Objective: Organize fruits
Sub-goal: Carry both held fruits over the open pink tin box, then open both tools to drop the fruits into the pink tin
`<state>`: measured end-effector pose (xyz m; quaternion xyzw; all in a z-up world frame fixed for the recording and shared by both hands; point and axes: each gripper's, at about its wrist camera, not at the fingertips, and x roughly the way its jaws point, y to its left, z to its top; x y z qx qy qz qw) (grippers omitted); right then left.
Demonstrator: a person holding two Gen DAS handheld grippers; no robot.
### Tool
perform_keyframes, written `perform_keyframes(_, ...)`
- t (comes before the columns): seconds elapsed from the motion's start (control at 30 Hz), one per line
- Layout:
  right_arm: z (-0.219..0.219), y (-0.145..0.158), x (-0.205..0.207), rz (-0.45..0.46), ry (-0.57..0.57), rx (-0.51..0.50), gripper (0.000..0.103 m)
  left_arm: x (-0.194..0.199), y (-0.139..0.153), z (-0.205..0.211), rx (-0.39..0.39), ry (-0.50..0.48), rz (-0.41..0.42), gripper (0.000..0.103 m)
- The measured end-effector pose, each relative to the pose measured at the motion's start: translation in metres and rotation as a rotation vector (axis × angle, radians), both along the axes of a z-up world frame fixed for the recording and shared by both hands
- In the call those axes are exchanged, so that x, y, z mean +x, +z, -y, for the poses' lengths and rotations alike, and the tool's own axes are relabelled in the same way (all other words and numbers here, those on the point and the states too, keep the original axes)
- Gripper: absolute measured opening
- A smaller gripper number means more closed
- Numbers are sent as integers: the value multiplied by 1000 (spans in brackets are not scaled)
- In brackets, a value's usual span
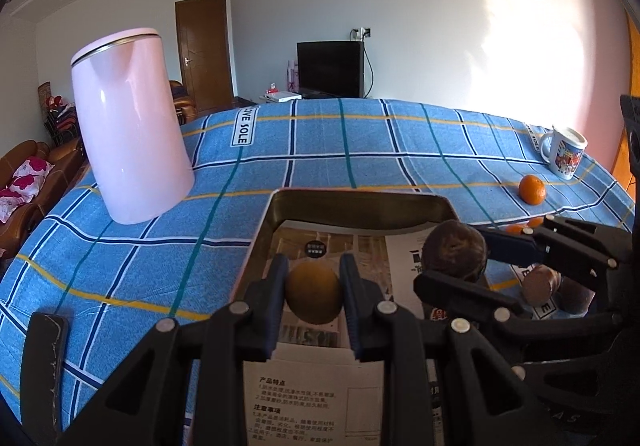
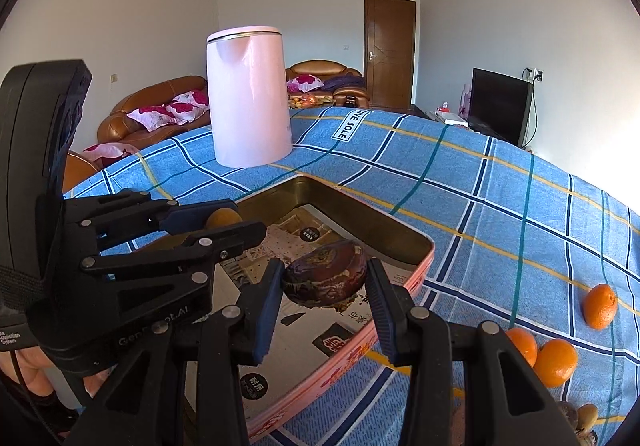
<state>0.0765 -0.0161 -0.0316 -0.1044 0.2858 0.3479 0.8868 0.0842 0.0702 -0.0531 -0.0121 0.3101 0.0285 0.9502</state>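
Left wrist view: left gripper (image 1: 314, 292) is pinching a dull yellow-brown fruit (image 1: 314, 296) at lower centre; right gripper (image 2: 325, 286) is clamping a wrinkled dark purple fruit (image 2: 325, 278).

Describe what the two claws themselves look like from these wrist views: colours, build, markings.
Both are black plastic linkage frames joined by round silver pivot pins. The left claw and right claw each end in two dark blue ribbed pads. In the right wrist view, the left unit's body carries faint grey lettering, a white-printed label on a black strap, and a thin black cable below it.
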Motion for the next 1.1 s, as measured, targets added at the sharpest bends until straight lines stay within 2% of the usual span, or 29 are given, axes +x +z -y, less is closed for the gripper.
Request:
perform_keyframes(0.27, -9, -4, 5, -14, -3, -38, 44, 4, -3, -5, -15, 5, -28, 28)
perform_keyframes(0.47, -11, -5, 8, -32, -17, -55, 44, 4, -3, -3, 8, 23, -28, 28)
perform_keyframes(0.6, -9, -5, 8, -30, -27, -46, 49, 2, -2, -2, 19, 33, -12, 29)
perform_keyframes(0.7, -7, -4, 7, -24, -37, -36, 53, 0, -1, -4, 20, 47, -3, 38)
perform_keyframes(0.77, -3, -2, 6, -15, -49, -23, 57, -4, 2, -4, 16, 54, 10, 48)
perform_keyframes(0.83, 5, 2, 3, 1, -66, -6, 64, -11, 7, -1, 13, 50, 41, 66)
perform_keyframes(0.97, 38, 18, -14, 52, -94, 45, 64, -28, 22, 17, 13, 11, 107, 69)
perform_keyframes(1.1, 94, 32, -34, 123, -179, 73, 65, -38, 28, 48, -4, -66, 132, 72)
